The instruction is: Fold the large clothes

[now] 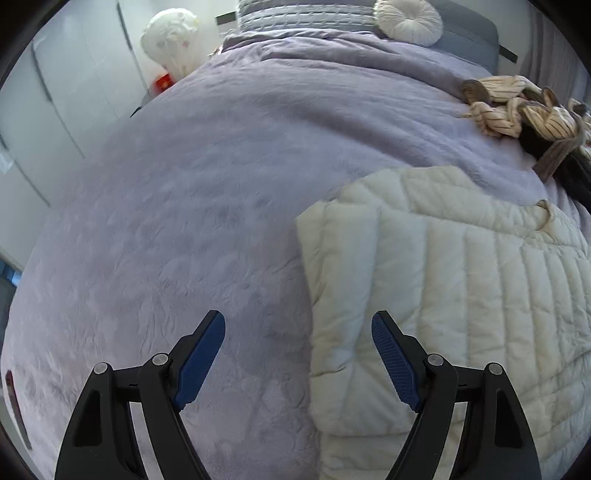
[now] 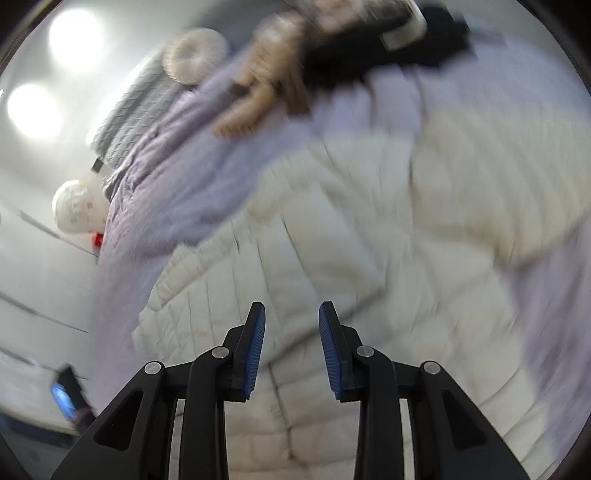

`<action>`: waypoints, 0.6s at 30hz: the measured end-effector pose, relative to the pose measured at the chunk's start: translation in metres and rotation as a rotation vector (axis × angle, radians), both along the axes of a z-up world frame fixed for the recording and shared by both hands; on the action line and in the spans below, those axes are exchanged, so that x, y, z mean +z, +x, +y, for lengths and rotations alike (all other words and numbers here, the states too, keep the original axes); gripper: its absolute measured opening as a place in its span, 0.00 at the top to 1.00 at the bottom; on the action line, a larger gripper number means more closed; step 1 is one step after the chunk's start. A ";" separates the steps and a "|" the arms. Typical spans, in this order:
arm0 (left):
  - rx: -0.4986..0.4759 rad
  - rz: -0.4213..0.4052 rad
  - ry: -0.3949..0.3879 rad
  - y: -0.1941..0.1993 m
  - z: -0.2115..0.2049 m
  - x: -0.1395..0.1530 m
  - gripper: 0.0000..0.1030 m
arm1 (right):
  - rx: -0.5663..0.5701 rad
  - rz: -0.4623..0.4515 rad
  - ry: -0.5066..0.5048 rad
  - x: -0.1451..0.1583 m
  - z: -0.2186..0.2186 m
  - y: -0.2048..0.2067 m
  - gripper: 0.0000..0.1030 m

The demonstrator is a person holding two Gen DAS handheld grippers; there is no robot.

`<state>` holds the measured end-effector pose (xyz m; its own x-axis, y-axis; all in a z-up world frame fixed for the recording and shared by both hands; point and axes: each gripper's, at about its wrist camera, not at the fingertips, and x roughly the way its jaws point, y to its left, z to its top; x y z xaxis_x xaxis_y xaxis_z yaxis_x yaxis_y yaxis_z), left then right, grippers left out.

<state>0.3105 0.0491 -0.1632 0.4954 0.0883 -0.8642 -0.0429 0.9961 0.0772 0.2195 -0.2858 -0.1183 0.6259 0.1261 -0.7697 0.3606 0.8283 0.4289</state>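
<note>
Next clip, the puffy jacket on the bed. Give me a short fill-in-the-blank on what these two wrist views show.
1. The cream quilted jacket lies on a ____ blanket.
2. The left gripper hangs with its fingers ____, nothing between them.
3. By the headboard sits a ____ cushion, white and pleated.
4. The right gripper is over the ____.

Missing words: purple; open; round; jacket

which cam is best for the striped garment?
Left wrist. The striped garment is sharp there, crumpled on the bedspread beyond the white jacket, with a dark garment beside it. Right wrist shows it only as a tan motion-blurred smear near the top.
</note>
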 end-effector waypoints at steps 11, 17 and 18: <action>-0.054 0.071 0.086 0.001 -0.028 -0.035 0.20 | 0.010 0.168 0.047 -0.061 -0.034 0.008 0.78; -0.047 0.067 0.053 -0.003 -0.032 -0.012 0.20 | -0.017 0.127 0.114 -0.039 -0.060 -0.015 0.72; -0.052 0.067 0.044 -0.005 -0.033 -0.007 0.20 | -0.024 0.117 0.152 -0.036 -0.068 -0.021 0.65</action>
<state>0.3057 0.0158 -0.1700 0.4414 0.1024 -0.8914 0.0152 0.9925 0.1215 0.1983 -0.3536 -0.1546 0.5370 0.2328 -0.8108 0.4340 0.7479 0.5022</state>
